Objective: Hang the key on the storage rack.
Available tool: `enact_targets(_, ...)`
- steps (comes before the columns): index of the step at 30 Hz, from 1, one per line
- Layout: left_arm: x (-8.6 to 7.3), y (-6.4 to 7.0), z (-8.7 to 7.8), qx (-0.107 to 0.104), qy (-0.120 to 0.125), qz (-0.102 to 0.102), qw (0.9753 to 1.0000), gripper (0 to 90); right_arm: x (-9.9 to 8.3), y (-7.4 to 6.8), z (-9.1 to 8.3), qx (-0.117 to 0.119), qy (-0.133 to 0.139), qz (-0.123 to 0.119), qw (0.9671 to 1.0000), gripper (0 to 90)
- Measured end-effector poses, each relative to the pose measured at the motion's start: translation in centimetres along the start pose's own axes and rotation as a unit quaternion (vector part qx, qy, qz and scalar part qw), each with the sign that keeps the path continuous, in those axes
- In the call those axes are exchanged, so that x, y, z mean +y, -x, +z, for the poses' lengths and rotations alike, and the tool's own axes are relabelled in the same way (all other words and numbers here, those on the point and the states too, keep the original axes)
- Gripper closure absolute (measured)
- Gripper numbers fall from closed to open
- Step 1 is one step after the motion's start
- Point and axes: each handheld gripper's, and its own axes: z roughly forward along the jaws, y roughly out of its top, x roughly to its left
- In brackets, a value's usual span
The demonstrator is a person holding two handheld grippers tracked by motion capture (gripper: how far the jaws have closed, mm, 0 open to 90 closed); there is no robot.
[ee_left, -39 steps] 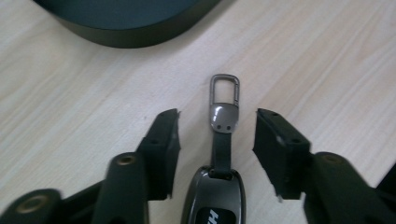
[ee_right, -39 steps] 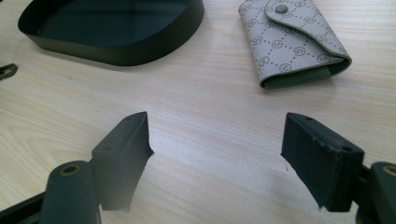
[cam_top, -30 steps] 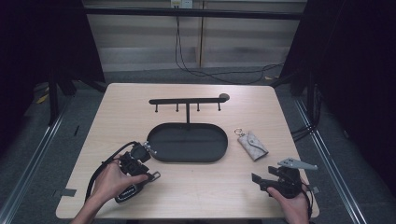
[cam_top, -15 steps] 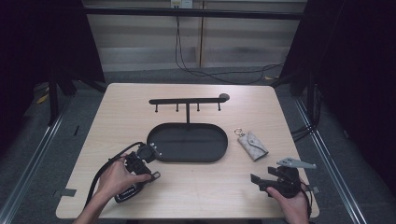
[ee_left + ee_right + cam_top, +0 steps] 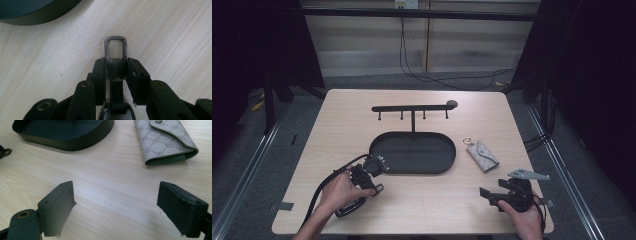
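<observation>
Left gripper point(image 5: 117, 68) was clamped on a key fob point(image 5: 116, 72) near the counter's point(image 5: 337, 120) front-left part — its carabiner clip point(image 5: 115, 48) stuck out past the jaw tips, long axis in line with the gripper. The dark oval tray point(image 5: 439, 167) lay just beyond, toward the counter's middle, with the hook rack point(image 5: 412, 107) behind it. Right gripper point(image 5: 125, 210) had its jaws wide apart, empty, near the front-right corner — the patterned key pouch point(image 5: 166, 141) lay ahead of it, off to one side. Left hand was nearer the tray.
</observation>
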Motion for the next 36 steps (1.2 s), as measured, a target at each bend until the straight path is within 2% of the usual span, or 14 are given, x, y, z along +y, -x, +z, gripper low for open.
enact_targets(5, 0.1, 0.1, 0.1, 0.002, -0.004, -0.001, 1.0000, 68.8, 0.0, 0.0, 0.0, 0.000, 0.000, 0.000, 1.0000, 14.1)
enact_targets(8, 0.4, 0.4, 0.2, 0.015, -0.014, 0.008, 0.9998, 68.4, 0.0, 0.0, 0.0, 0.000, -0.001, 0.000, 1.0000, 14.2)
enact_targets(10, 0.7, 0.6, 0.3, 0.015, -0.022, 0.007, 0.9996, 63.3, 0.0, 0.0, 0.1, -0.001, -0.003, 0.000, 1.0000, 14.2)
enact_targets(13, 0.9, 0.6, 0.3, 0.020, -0.031, 0.004, 0.9993, 66.4, 0.0, 0.0, 0.1, -0.001, -0.005, 0.000, 1.0000, 14.3)
enact_targets(14, 1.1, 0.4, 0.3, 0.018, -0.031, -0.004, 0.9994, 69.6, 0.0, 0.0, 0.0, -0.001, -0.004, 0.000, 1.0000, 14.3)
enact_targets(16, 1.2, 0.6, 0.3, 0.020, -0.034, -0.010, 0.9992, 69.8, 0.0, 0.0, 0.1, -0.002, -0.005, 0.000, 1.0000, 14.5)
enact_targets(22, 1.5, 0.5, 0.3, 0.022, -0.044, -0.006, 0.9988, 70.4, 0.0, 0.0, 0.1, -0.002, -0.008, 0.000, 1.0000, 14.9)
enact_targets(27, 1.4, 0.1, 0.2, 0.009, -0.041, -0.012, 0.9990, 70.4, 0.0, 0.0, 0.1, 0.000, -0.006, -0.001, 1.0000, 14.9)
enact_targets(28, 1.3, 0.0, 0.3, 0.003, -0.036, -0.020, 0.9991, 70.5, 0.0, 0.0, 0.1, 0.000, -0.005, 0.000, 1.0000, 14.8)
enact_targets(32, 1.2, -0.3, 0.2, -0.002, -0.035, -0.018, 0.9992, 70.5, 0.0, 0.0, 0.1, 0.001, -0.004, -0.003, 1.0000, 14.6)
enact_targets(33, 1.1, -0.3, 0.2, -0.001, -0.034, -0.029, 0.9990, 70.5, 0.0, 0.0, 0.1, 0.001, -0.005, -0.003, 1.0000, 14.6)
enact_targets(36, 0.9, -0.6, 0.1, -0.008, -0.029, -0.044, 0.9986, 70.5, 0.0, 0.1, 0.1, 0.002, -0.005, -0.002, 1.0000, 14.6)
